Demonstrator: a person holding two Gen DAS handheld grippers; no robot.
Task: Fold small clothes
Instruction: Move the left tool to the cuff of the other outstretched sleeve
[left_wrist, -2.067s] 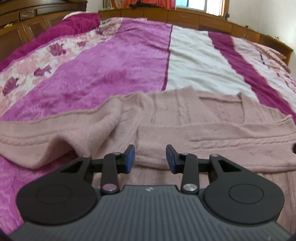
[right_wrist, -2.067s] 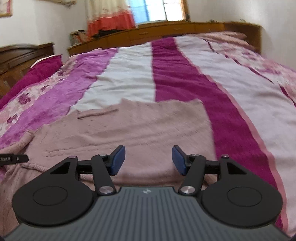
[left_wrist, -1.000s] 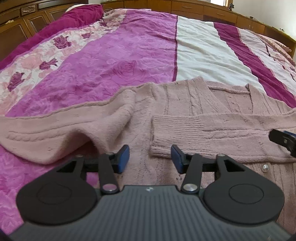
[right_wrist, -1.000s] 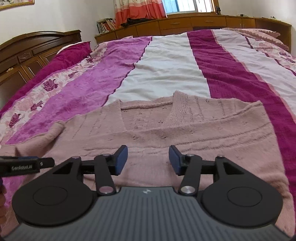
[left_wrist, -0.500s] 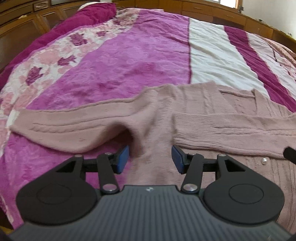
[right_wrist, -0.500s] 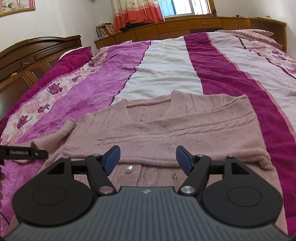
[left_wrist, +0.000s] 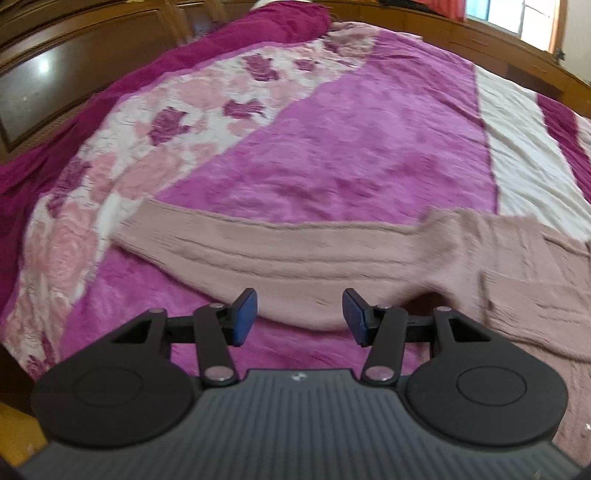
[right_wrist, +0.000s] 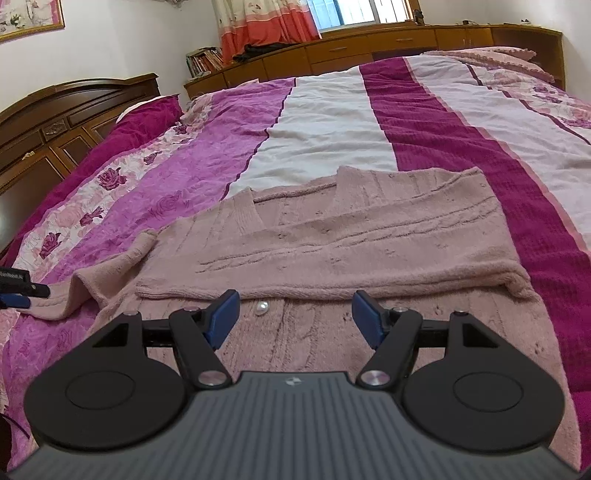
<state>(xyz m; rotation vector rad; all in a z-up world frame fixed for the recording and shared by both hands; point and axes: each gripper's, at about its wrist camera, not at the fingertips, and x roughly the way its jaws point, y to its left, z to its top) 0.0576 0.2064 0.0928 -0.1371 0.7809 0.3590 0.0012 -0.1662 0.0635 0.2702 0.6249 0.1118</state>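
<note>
Writing: none legible
Cardigan (right_wrist: 369, 236): pink cable knit, pearl button (right_wrist: 262, 307)
Bed (right_wrist: 332, 122): plush striped cover
Left gripper (left_wrist: 299, 314): fingers apart, empty
Right gripper (right_wrist: 294, 315): fingers just widened, empty

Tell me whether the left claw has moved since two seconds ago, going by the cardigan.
Yes. The left claw has shifted left along the pink cardigan: earlier it faced the body and neckline, now it sits over the outstretched sleeve, open and holding nothing.
</note>
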